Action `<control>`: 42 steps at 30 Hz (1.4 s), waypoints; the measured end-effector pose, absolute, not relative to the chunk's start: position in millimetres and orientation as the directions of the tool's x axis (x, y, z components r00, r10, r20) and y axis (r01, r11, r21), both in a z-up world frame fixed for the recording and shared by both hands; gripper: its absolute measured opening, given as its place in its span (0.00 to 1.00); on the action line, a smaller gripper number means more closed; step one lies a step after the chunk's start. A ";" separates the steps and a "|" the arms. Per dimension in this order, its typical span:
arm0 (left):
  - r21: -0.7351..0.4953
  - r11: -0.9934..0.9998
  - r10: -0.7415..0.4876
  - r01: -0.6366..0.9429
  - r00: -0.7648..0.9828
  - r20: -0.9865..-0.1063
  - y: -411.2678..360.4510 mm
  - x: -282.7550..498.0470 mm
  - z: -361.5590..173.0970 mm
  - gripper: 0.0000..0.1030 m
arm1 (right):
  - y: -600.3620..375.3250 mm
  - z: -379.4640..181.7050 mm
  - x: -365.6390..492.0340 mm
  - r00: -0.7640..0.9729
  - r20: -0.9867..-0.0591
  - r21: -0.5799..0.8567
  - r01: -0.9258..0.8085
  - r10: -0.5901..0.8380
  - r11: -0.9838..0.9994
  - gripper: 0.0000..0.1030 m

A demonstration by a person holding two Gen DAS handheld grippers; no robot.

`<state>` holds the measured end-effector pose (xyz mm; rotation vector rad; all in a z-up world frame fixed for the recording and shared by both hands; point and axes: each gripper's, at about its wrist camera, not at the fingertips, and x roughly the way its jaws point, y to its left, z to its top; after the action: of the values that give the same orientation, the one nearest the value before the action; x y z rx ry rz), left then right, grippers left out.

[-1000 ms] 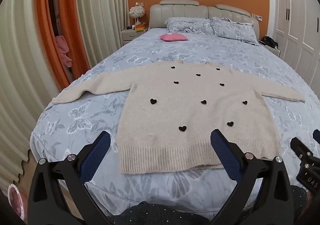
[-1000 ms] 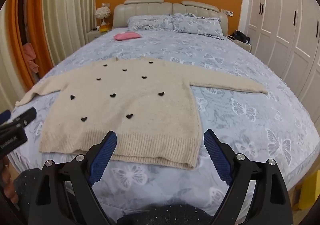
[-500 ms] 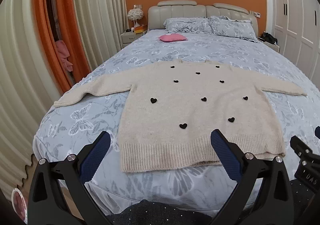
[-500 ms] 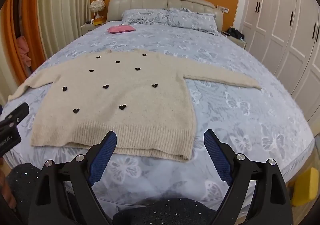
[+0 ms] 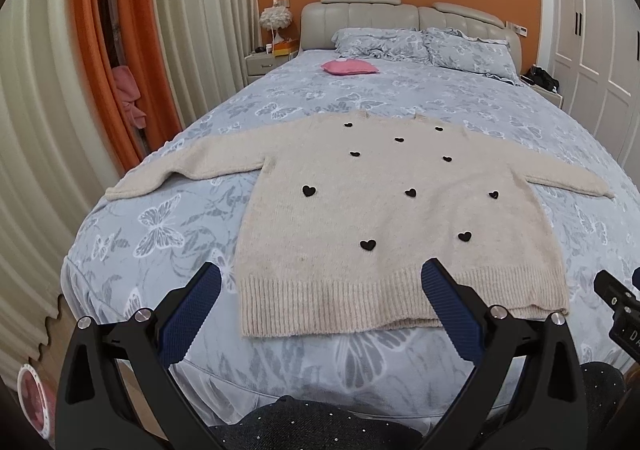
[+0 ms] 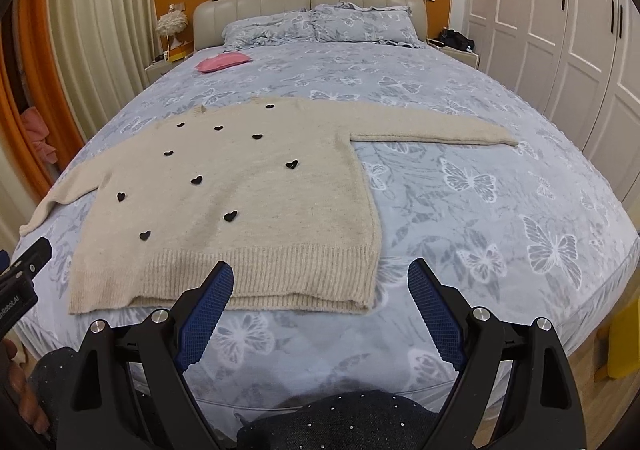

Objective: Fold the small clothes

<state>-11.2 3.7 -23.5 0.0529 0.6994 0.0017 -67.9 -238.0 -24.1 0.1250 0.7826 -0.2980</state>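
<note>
One cream sweater (image 5: 384, 217) with black hearts, laid flat near foot edge of bed (image 6: 500, 217), sleeves spread sideways. Left cuff draped toward bed edge; neckline hard to make out. Open bedspread right of hem. Left gripper (image 5: 320, 282) spread wide, above hem, holding nothing. Right gripper (image 6: 320, 282) spread wide, off hem's right corner.

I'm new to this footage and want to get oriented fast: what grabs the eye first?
A cream sweater dotted with black hearts lies flat, sleeves spread, across the near half of a blue butterfly-print bed. The open left gripper and right gripper hang before its ribbed hem. A pink cushion sits near the pillows.
</note>
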 end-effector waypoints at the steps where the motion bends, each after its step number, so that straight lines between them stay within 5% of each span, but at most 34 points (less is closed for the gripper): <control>1: 0.046 0.999 0.019 0.015 0.764 -0.645 4.4 -10.9 -23.5 0.95 | -237.7 -23.9 -68.0 0.670 -0.709 -0.003 0.308 -0.220 0.951 0.84; 42: 0.072 0.997 0.027 0.025 0.767 -0.641 -1.2 -13.2 -24.6 0.95 | -229.7 -23.9 -67.2 0.671 -0.702 -0.045 0.293 -0.239 0.955 0.84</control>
<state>-13.2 -1.2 -24.6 0.0773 0.6961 0.0012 -67.2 -229.7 -23.9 0.0737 0.7798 -0.3002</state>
